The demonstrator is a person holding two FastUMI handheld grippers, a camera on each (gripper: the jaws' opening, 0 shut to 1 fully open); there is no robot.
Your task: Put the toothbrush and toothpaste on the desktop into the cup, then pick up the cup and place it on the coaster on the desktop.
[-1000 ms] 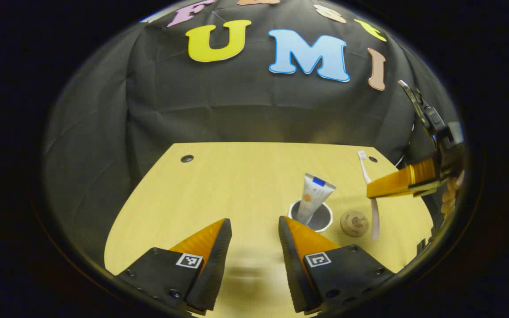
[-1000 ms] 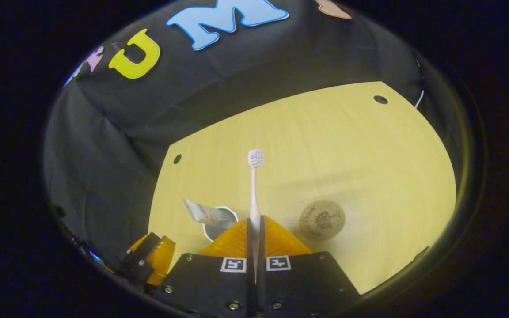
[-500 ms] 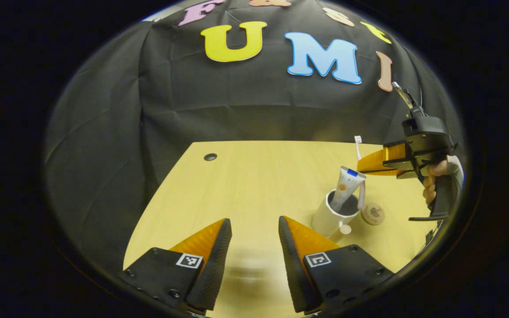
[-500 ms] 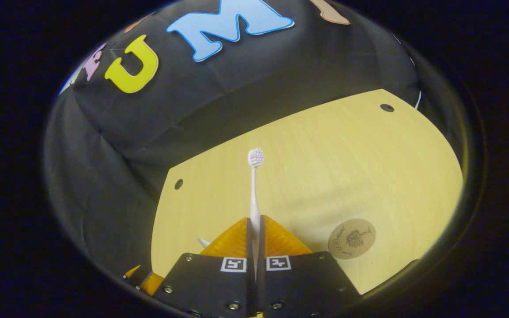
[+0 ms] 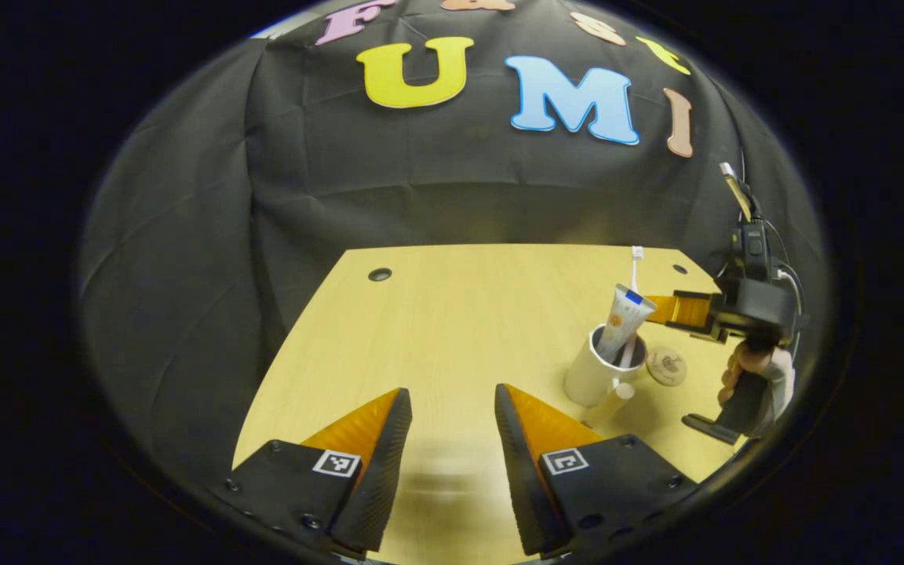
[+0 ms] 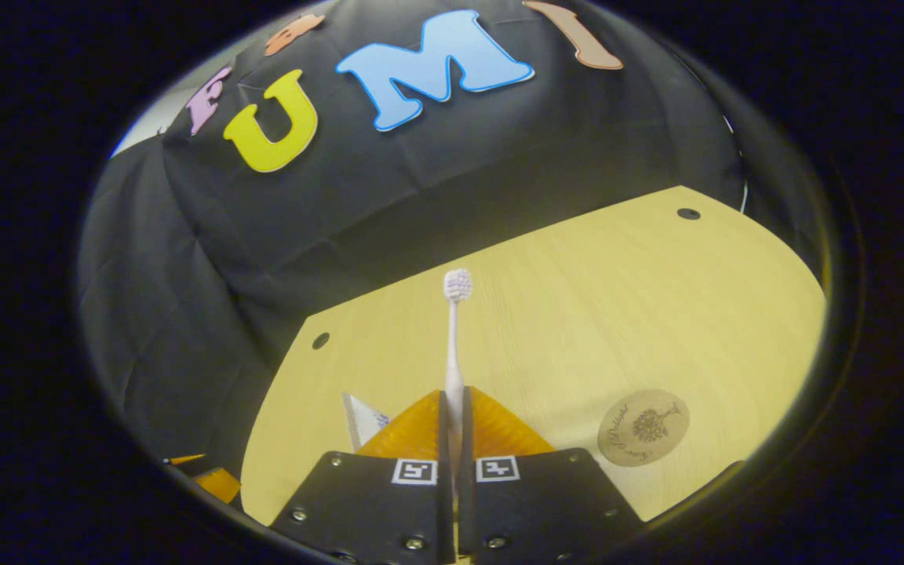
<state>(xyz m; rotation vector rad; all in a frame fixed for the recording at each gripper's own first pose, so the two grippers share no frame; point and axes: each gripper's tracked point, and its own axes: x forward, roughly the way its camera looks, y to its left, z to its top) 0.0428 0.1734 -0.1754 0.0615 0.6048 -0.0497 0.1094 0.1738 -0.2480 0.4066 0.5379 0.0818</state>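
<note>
now toothbrush [image 5: 631,314] lower, inside cup [image 5: 592,375]

The desktop [image 5: 452,314] is pale wood-grain laminate, smooth, with a soft sheen. The wall [image 5: 389,180] behind it is matt black cloth, creased. The cup [image 5: 589,380] looks like smooth white plastic or ceramic; which cannot be told. The toothpaste [image 5: 623,320] tube is glossy plastic. The toothbrush [image 6: 452,345] is smooth white plastic. The coaster [image 6: 643,428] looks like matt cork or wood with a printed design.
</note>
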